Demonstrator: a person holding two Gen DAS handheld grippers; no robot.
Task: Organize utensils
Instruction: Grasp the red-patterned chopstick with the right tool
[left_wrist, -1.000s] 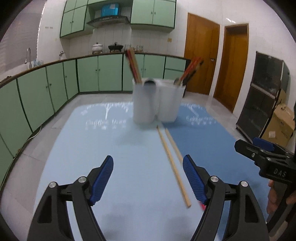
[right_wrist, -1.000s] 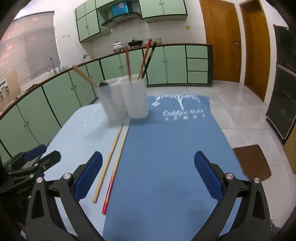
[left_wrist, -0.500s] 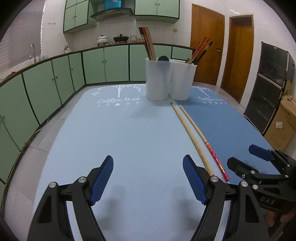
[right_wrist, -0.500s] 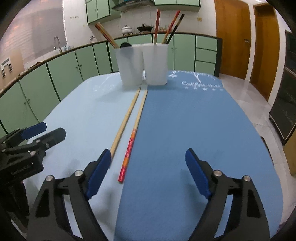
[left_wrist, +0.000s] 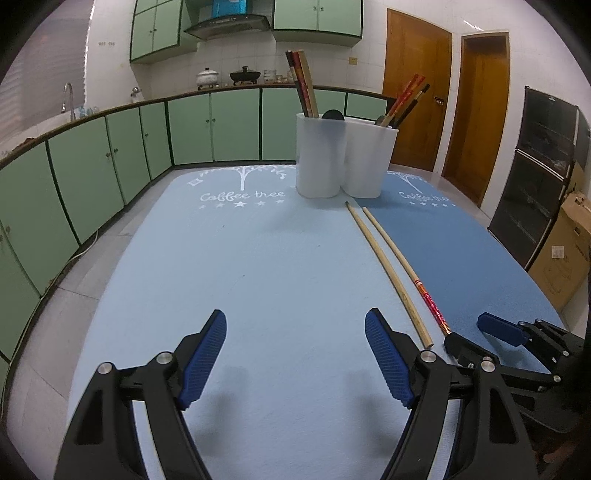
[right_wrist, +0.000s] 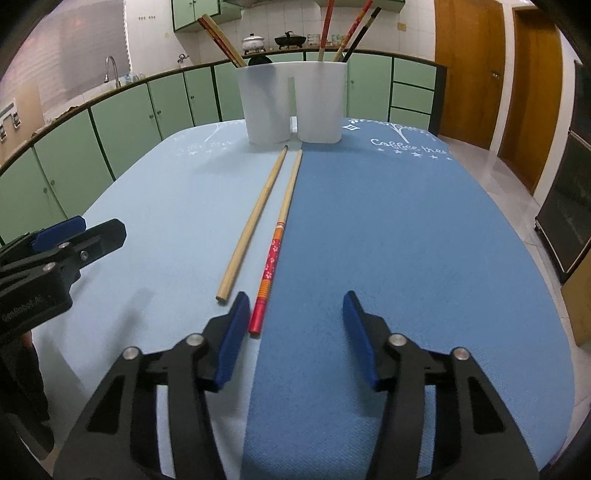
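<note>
Two chopsticks lie side by side on the table: a plain wooden chopstick (left_wrist: 388, 271) (right_wrist: 253, 219) and a chopstick with a red patterned end (left_wrist: 410, 271) (right_wrist: 280, 236). Beyond their far tips stands a white two-compartment holder (left_wrist: 345, 158) (right_wrist: 293, 101) with several chopsticks upright in it. My left gripper (left_wrist: 295, 354) is open over the light blue mat, left of the chopsticks, empty. My right gripper (right_wrist: 295, 334) is open and low, its left finger right beside the red end. Each gripper shows at the other view's edge.
A light blue mat (left_wrist: 240, 266) and a dark blue mat (right_wrist: 399, 229) cover the table side by side. Green kitchen cabinets (left_wrist: 110, 162) curve around the left and back. Wooden doors (left_wrist: 417, 99) and a dark cabinet (left_wrist: 535, 177) stand at the right, with a cardboard box (left_wrist: 565, 251).
Both grippers have dropped lower and pulled back towards the near ends of the chopsticks. The right gripper now sits with the red end just inside its left finger. Both stayed open.
</note>
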